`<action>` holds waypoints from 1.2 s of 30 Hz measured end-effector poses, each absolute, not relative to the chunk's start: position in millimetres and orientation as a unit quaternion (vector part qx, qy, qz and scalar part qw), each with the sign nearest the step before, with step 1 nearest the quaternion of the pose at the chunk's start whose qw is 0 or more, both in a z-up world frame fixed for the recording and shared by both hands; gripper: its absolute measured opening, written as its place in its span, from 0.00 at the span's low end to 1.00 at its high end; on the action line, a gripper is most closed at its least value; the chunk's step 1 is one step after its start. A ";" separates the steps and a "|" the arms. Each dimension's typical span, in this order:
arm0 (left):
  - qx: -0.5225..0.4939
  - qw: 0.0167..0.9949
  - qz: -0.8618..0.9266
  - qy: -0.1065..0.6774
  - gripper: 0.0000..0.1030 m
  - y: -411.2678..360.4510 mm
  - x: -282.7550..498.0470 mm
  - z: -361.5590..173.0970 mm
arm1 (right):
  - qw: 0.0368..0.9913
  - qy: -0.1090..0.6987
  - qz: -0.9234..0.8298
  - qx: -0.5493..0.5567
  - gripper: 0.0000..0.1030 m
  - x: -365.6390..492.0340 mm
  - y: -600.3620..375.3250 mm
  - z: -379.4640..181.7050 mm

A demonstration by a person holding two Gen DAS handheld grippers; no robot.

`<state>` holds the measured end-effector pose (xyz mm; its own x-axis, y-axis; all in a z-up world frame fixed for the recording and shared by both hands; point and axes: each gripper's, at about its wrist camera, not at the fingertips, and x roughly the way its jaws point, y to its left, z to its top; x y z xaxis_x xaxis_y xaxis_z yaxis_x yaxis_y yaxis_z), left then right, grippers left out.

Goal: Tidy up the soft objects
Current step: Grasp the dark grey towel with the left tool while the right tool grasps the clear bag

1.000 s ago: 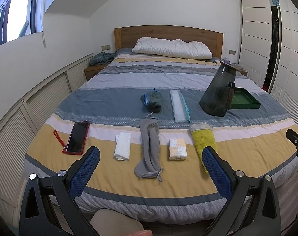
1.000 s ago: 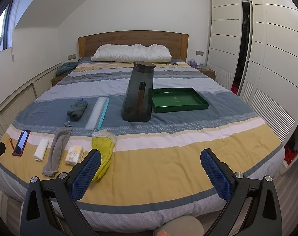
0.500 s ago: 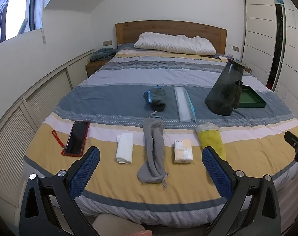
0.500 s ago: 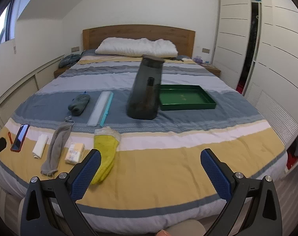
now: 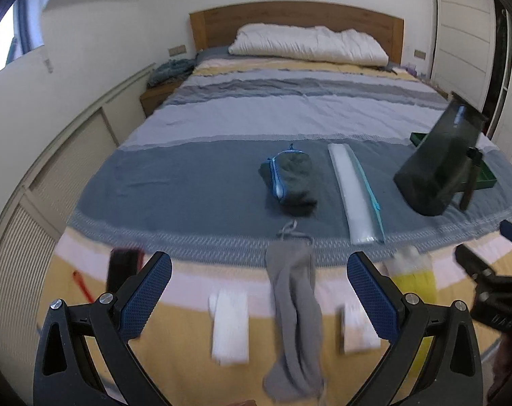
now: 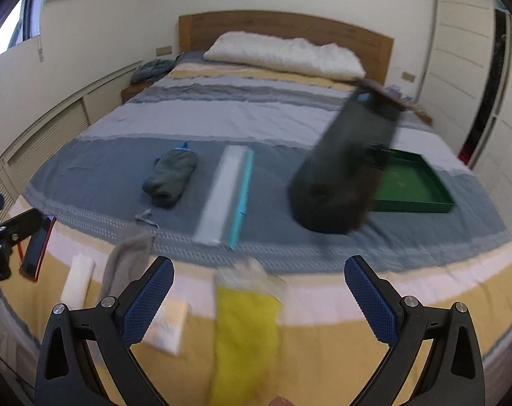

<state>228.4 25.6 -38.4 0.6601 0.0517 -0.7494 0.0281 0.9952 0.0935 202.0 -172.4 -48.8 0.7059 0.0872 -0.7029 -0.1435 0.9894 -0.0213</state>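
Grey sock [image 5: 295, 308] and yellow glove [image 6: 244, 335] lie near the bed's [image 5: 289, 115] front edge as left claw [image 5: 259, 296] and right claw [image 6: 259, 299] hover wide and empty; pinching each mid-length should prevent trailing.

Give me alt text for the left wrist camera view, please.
The open left gripper hovers over the foot of a striped bed, above a grey sock, white cloth and yellow glove. Farther back lie a dark pouch, a clear zip bag and a dark pitcher.
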 end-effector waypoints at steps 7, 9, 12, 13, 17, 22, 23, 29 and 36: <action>0.059 0.890 -0.011 0.451 0.99 9.7 316.1 -67.8 | 0.900 0.429 0.075 -0.014 1.00 305.1 -152.1 -80.0; 0.066 0.882 -0.013 0.466 0.99 1.9 341.8 -80.8 | 0.895 0.440 0.074 -0.008 1.00 327.8 -148.8 -89.9; 0.075 0.871 -0.017 0.485 0.99 -8.6 374.6 -98.9 | 0.885 0.460 0.063 0.000 1.00 364.4 -147.6 -109.0; 0.075 0.868 -0.014 0.491 0.99 -10.7 385.3 -105.0 | 0.882 0.467 0.061 0.002 1.00 372.9 -148.5 -112.9; 0.073 0.849 -0.012 0.523 0.99 -17.3 418.3 -128.9 | 0.869 0.492 0.050 0.011 1.00 405.7 -150.7 -135.6; 0.075 0.824 -0.005 0.561 0.99 -24.3 453.4 -157.4 | 0.856 0.514 0.045 0.022 1.00 436.8 -148.3 -154.8; 0.076 0.821 0.000 0.565 0.99 -25.2 459.3 -161.3 | 0.856 0.515 0.043 0.022 1.00 441.2 -149.1 -157.5; 0.089 0.801 0.015 0.592 0.99 -30.5 485.9 -184.3 | 0.846 0.530 0.051 0.027 1.00 465.3 -135.8 -180.2; 0.107 0.784 0.017 0.611 0.99 -30.1 494.7 -206.2 | 0.838 0.544 0.039 0.006 1.00 492.8 -119.3 -206.2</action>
